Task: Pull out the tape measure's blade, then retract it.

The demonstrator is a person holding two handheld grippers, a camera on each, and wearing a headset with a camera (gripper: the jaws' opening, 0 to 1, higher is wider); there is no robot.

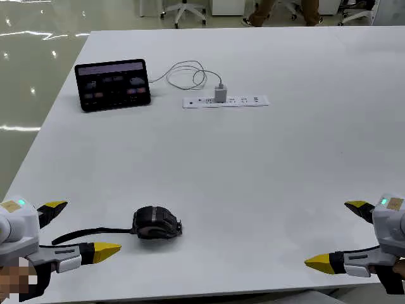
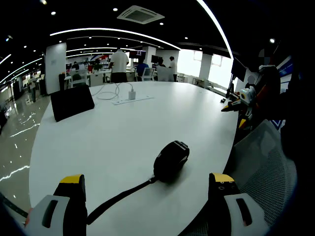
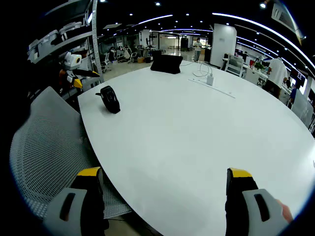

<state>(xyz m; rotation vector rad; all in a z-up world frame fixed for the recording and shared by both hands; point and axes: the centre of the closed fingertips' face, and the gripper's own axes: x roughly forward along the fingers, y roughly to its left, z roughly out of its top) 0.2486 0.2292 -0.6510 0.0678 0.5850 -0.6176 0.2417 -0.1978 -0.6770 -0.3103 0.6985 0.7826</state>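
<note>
Head view: the tape measure [image 1: 157, 223] lies on the white counter [image 1: 266, 164] near the front edge, its strap [image 1: 85, 234] running left. The left gripper [image 1: 92, 226] is just beside it, fingers [image 1: 101, 251] spread wide with the strap between them, holding nothing. The right gripper [image 1: 326, 233] is well apart on the other side, also wide open and empty.

Left gripper view: the tape measure is ahead between the two fingers, untouched; I see no blade out.

Right gripper view: the tape measure sits far at the left.

I think the fingers may catch the strap instead of the case; then the case could slide off the near edge when the blade is pulled. The small blade tip may also slip and snap back.

Count: one tape measure, one strap, two grippers, and farther back one tablet [image 1: 112, 84], one power strip [image 1: 226, 101], one charger [image 1: 220, 94], one cable [image 1: 183, 71]
</note>
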